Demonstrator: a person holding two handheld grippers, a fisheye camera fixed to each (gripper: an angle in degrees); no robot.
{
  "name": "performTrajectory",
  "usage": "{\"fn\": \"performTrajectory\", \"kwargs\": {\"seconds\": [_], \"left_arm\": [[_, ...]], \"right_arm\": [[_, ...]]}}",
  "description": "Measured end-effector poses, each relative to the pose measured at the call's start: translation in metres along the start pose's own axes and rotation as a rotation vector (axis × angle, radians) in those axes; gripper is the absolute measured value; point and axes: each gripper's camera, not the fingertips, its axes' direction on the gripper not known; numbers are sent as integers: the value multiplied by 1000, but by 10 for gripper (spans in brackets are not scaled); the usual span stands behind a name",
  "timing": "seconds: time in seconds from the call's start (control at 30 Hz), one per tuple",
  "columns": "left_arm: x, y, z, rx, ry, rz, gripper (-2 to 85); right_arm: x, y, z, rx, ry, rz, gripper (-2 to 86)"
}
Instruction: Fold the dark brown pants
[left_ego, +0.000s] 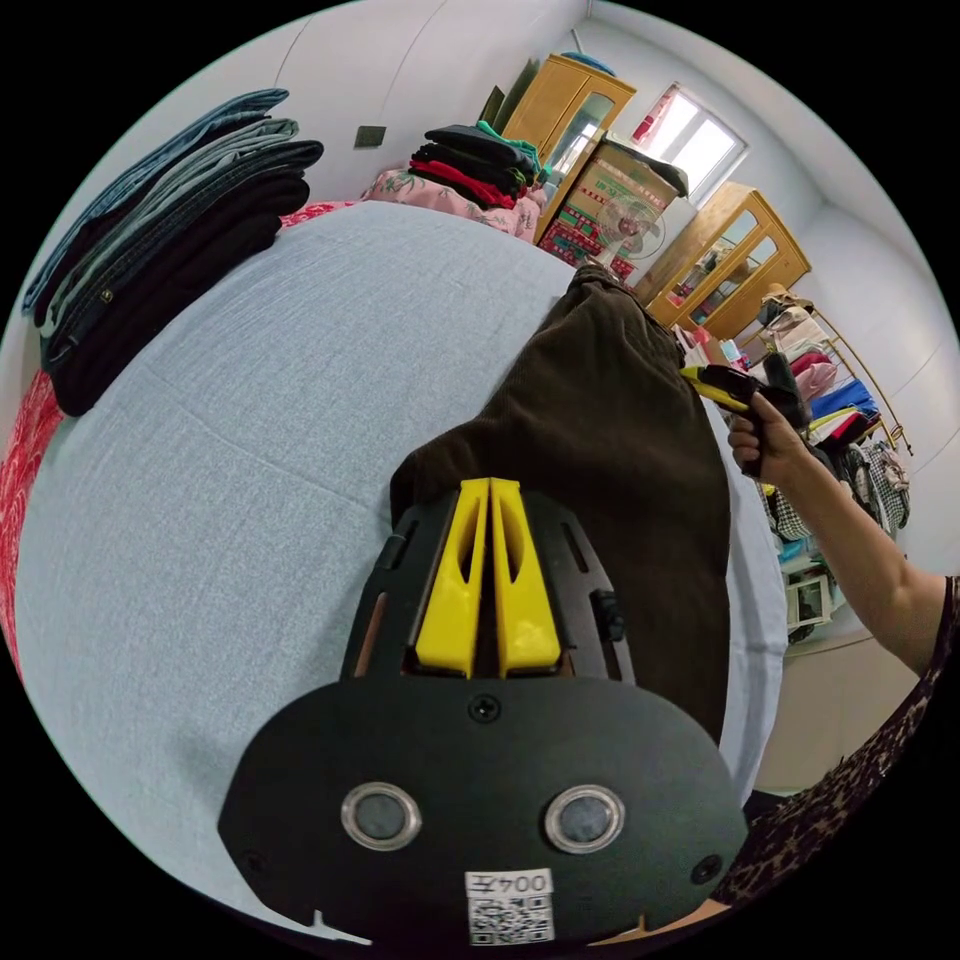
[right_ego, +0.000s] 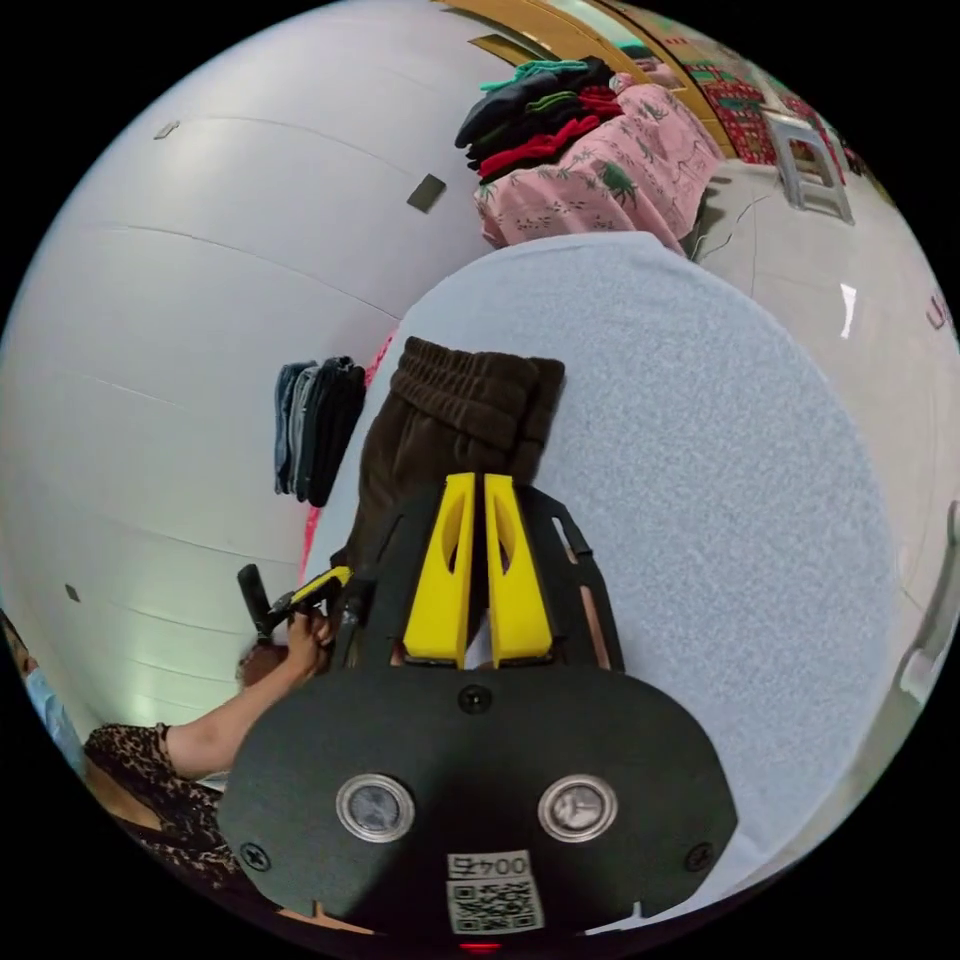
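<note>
The dark brown pants (left_ego: 600, 430) lie lengthwise on a light blue-grey cloth-covered surface (left_ego: 250, 480), with the ribbed waistband (right_ego: 470, 390) at the far end from the left gripper. My left gripper (left_ego: 490, 485) has its yellow jaws pressed together at the near hem of the pants. My right gripper (right_ego: 472, 482) is over the pants just short of the waistband, its jaws nearly together with dark fabric between them. A hand holds the right gripper (left_ego: 735, 388) at the side edge of the pants. In the right gripper view, the left gripper (right_ego: 315, 588) sits at the pants' other end.
A stack of folded jeans and dark clothes (left_ego: 170, 240) sits at the surface's edge by the wall. A pile of clothes (left_ego: 470, 160) rests on pink floral cloth (right_ego: 610, 160) beyond it. Wooden cabinets (left_ego: 570, 110), a fan and a clothes rack (left_ego: 850, 400) stand behind. Tiled floor (right_ego: 850, 250) lies past the surface.
</note>
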Motion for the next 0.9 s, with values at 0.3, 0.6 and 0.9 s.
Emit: {"fn": "performTrajectory", "kwargs": {"seconds": [0.3, 0.6, 0.9], "left_arm": [[-6, 28, 8, -2, 17, -9, 8], [-8, 61, 15, -3, 14, -9, 7], [2, 105, -6, 5, -40, -37, 3]], "right_arm": [[-53, 26, -23, -21, 158, -123, 77], [-226, 241, -15, -263, -15, -389, 121], [-335, 413, 5, -642, 170, -441, 93]]}}
